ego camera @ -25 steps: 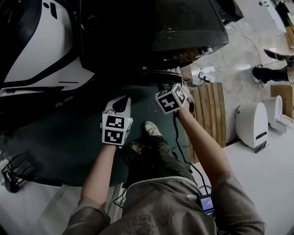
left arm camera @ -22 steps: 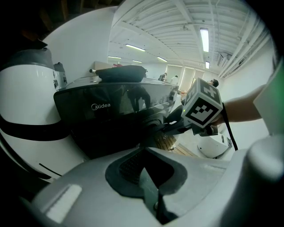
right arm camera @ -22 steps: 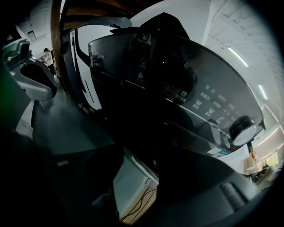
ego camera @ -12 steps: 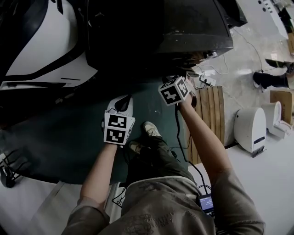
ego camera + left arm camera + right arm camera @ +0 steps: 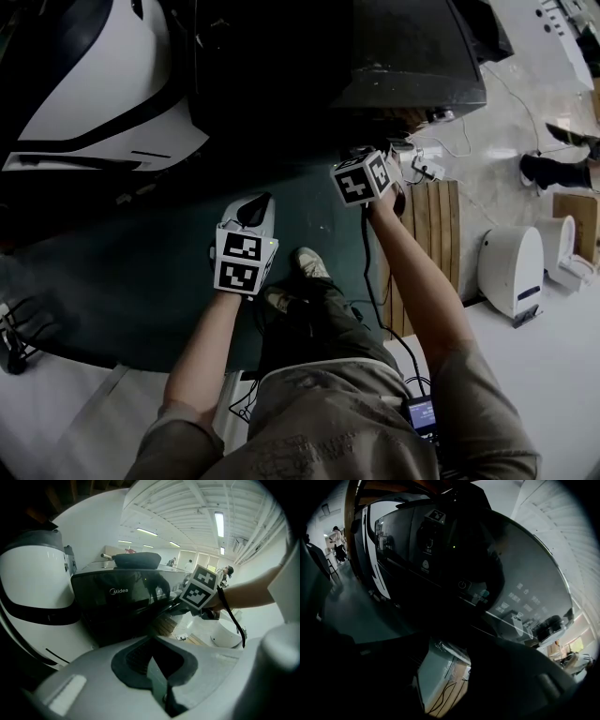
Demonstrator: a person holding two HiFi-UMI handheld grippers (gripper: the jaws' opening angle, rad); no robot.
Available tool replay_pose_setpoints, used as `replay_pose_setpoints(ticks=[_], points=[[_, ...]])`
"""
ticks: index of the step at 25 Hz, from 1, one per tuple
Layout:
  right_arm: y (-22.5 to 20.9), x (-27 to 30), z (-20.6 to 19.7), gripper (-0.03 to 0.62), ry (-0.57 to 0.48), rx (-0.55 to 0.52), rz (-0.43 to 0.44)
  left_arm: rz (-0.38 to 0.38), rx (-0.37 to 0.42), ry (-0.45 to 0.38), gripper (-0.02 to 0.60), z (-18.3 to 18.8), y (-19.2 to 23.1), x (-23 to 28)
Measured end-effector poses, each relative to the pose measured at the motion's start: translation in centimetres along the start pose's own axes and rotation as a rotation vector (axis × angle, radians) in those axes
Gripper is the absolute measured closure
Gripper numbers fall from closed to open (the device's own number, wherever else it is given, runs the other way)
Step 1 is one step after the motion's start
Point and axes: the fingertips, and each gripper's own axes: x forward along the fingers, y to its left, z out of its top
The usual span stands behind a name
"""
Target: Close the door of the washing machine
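Observation:
The black washing machine (image 5: 403, 56) stands at the top of the head view; its glossy dark front fills the right gripper view (image 5: 487, 573), and the left gripper view shows it (image 5: 122, 602) from farther off. I cannot make out its door apart from the dark front. My right gripper (image 5: 358, 155) is up against the machine's lower front edge. Its dark jaws (image 5: 443, 677) stand apart, with floor showing through the gap. My left gripper (image 5: 251, 208) hangs lower left over the dark mat, away from the machine. Its grey jaws (image 5: 152, 660) meet, with nothing between them.
A large white-and-black appliance (image 5: 94, 84) stands left of the machine. A wooden pallet (image 5: 431, 225), a plug strip with cables (image 5: 427, 169) and a small white unit (image 5: 511, 267) lie to the right. My feet (image 5: 305, 262) are on the dark green mat (image 5: 141, 272).
My right gripper has moved a little up and to the right, closer to the machine's lower front. The left gripper has barely shifted.

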Motion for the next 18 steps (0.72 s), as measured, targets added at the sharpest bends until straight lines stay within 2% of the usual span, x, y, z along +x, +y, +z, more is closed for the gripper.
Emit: replay_pose_setpoints(ticks=[5,6,7,8,13,18], points=[[-0.3,-0.2,-0.1,0.315,-0.002,-0.026,-0.016,0.014,0.004,-0.017,0.580,0.5,0.1,-1.2],[-0.3,-0.4,-0.2,0.326,-0.003,-0.027,-0.024,0.016,0.005,-0.017,0.580,0.5,0.0,-1.6],[-0.3,-0.7,-0.4,0.370,-0.003,-0.023,-0.031,0.018,0.007,-0.017,0.581,0.4,-0.1,-2.1],[-0.4,-1.1,-0.7,0.391,-0.003,-0.014,-0.036,0.018,0.009,-0.019,0.580,0.5,-0.3,-2.6],[0.1,-4.2,-2.4,0.407,-0.008,0.052,-0.016,0.024,0.024,-0.038,0.581,1.3,-1.1,-5.6],[0.1,-8.9,-2.0,0.442,-0.092,0.126,0.000,0.049,0.022,-0.064,0.581,2.0,-1.1,-8.5]])
